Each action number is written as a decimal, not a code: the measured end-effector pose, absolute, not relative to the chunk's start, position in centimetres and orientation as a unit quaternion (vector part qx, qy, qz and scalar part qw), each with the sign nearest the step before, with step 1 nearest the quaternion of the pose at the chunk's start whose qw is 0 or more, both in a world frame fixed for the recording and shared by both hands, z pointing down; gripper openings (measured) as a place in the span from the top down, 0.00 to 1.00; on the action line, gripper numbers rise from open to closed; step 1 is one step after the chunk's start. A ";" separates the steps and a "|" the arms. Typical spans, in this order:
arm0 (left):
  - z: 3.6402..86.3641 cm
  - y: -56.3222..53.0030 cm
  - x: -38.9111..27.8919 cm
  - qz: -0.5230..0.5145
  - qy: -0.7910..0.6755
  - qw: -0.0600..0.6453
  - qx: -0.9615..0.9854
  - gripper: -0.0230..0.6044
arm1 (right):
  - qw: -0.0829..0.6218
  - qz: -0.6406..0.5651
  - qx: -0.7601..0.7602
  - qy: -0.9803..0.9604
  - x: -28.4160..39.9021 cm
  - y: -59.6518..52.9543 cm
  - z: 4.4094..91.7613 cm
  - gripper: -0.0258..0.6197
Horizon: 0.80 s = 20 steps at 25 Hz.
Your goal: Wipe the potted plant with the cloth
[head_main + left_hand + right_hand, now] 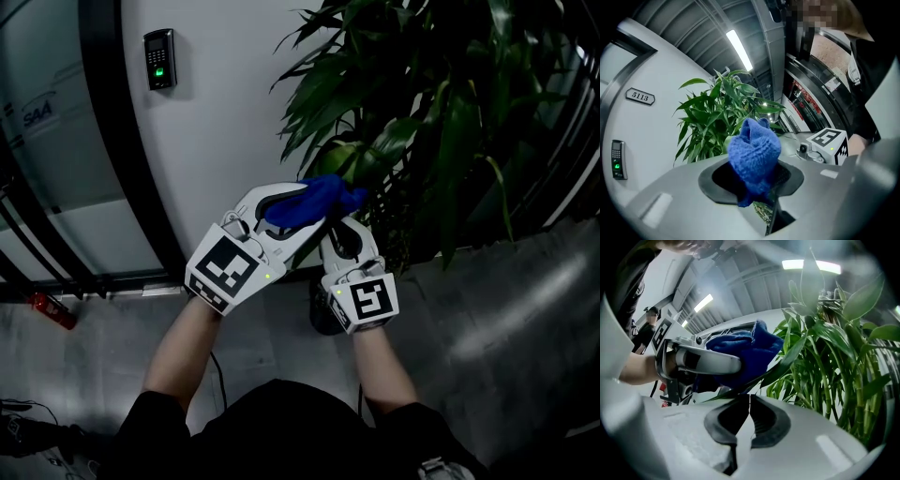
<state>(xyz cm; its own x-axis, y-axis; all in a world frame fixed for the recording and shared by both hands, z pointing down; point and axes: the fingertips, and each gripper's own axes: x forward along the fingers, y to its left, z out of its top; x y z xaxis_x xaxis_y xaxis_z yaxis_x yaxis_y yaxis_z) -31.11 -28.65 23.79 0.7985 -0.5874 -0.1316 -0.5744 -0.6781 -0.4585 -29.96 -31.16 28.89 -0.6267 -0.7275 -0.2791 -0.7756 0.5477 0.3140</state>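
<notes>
In the head view, my left gripper (298, 208) reaches up and to the right from its marker cube, its pale plastic jaws clenched on the cloth (314, 199), a bunched blue wad with a soft, nubby look. The cloth sits right against the lower leaves of the potted plant (422, 112), whose long, glossy, blade-shaped leaves fill the upper right. My right gripper (336, 225) lies just beside the left one, nose toward the same foliage. A smooth white wall (216, 112) with a small dark keypad reader (159, 58) stands to the left, and the grey floor (506, 319) is open on the right.

In the left gripper view, the cloth (754, 154) bulges out of the jaws as a looped-pile lump, pinched at its lower end between the dark ribbed pads. The plant (722, 117) rises behind it, with bare wall to its left. A number plate (640, 96) hangs on that wall, and the right gripper's marker cube (827, 143) sits close on the right.

In the right gripper view, the right gripper (750, 397) has its jaws pressed together, only a thin seam between the pads. One long leaf (787, 362) slants across just past their tips; I cannot tell whether it touches them. The left gripper (736, 364) holds the cloth (750, 352) against that leaf from above. Dense stems and leaves crowd the right side.
</notes>
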 end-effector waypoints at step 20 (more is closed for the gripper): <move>29.1 -27.0 -32.5 -0.029 0.351 0.180 -0.919 0.72 | 0.080 0.171 -0.417 0.889 -28.9 -31.2 30.4 0.95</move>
<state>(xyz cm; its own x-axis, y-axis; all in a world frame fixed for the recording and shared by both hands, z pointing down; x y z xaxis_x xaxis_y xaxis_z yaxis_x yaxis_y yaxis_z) -32.53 -27.03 29.05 0.7520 -0.6551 -0.0729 -0.6344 -0.6891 -0.3502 -28.87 -31.15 30.40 -0.6401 -0.7138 -0.2842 -0.7683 0.5944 0.2374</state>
